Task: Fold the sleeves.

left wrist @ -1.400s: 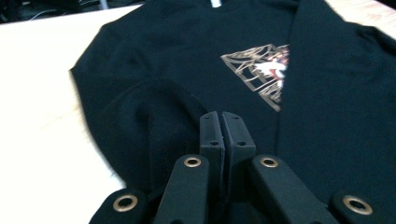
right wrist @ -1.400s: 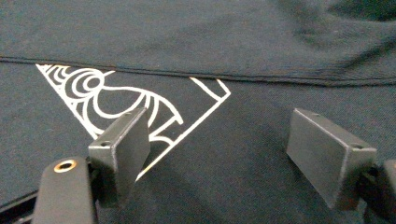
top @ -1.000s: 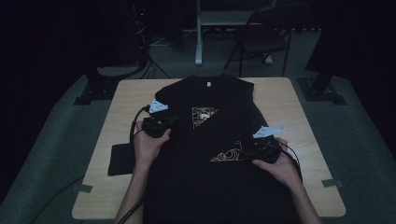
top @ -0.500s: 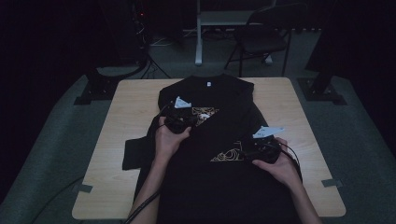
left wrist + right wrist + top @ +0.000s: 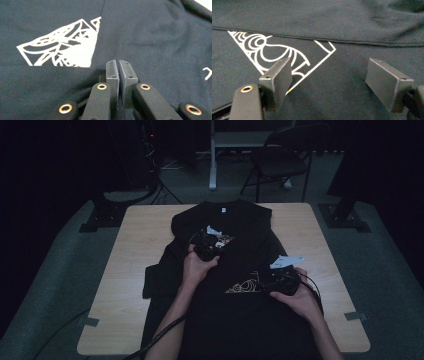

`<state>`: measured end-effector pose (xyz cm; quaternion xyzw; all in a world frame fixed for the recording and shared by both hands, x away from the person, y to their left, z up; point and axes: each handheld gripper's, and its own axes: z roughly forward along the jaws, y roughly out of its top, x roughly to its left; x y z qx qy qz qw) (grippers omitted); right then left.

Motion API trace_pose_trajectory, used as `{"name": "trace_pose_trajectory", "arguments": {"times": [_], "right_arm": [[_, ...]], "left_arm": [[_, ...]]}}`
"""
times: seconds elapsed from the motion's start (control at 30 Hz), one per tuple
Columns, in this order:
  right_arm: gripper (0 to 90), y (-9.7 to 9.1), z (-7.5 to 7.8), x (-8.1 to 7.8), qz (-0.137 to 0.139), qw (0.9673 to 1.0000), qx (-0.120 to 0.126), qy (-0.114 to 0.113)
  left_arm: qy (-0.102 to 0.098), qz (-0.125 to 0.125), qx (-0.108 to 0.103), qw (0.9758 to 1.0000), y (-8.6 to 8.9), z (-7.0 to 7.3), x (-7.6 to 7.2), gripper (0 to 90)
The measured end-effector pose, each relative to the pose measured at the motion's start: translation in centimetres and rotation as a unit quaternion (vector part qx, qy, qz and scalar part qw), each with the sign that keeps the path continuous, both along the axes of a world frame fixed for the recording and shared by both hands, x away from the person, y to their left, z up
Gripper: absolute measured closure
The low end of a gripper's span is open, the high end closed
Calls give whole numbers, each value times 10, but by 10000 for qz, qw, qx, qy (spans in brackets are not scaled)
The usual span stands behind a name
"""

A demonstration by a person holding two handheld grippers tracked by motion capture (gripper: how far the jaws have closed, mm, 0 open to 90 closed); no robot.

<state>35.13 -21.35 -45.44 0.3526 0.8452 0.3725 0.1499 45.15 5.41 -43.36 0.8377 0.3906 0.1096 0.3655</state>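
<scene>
This looks like a dark recording room or lab. A wooden table (image 5: 135, 270) stands on grey floor, with a folding chair (image 5: 280, 162) at 12 o'clock and black stands (image 5: 100, 215) at 10 o'clock.

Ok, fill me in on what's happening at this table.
A person is folding a black T-shirt spread on the wooden table. The left gripper is shut and sits over the middle of the shirt, where a folded edge cuts across the white print; whether it pinches cloth is unclear. The right gripper rests with open jaws on the shirt by the folded print, gripping nothing.
</scene>
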Motion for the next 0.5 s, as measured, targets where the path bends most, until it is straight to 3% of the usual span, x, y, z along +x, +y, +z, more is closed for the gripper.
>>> {"name": "trace_pose_trajectory", "arguments": {"times": [0.13, 0.2, 0.37, 0.5], "right_arm": [[209, 0, 0, 0, 1, 10000, 2, 1], [209, 0, 0, 0, 1, 10000, 0, 0], [209, 0, 0, 0, 1, 10000, -2, 0], [208, 0, 0, 0, 3, 10000, -2, -2]], "left_arm": [[53, -93, -26, 9999, -3, -4, -1, 769], [81, -273, 20, 9996, -6, -3, -2, 661], [-203, -645, 326, 9972, -16, -5, -11, 420], [-365, -731, 261, 9963, -16, -9, -16, 337]]}}
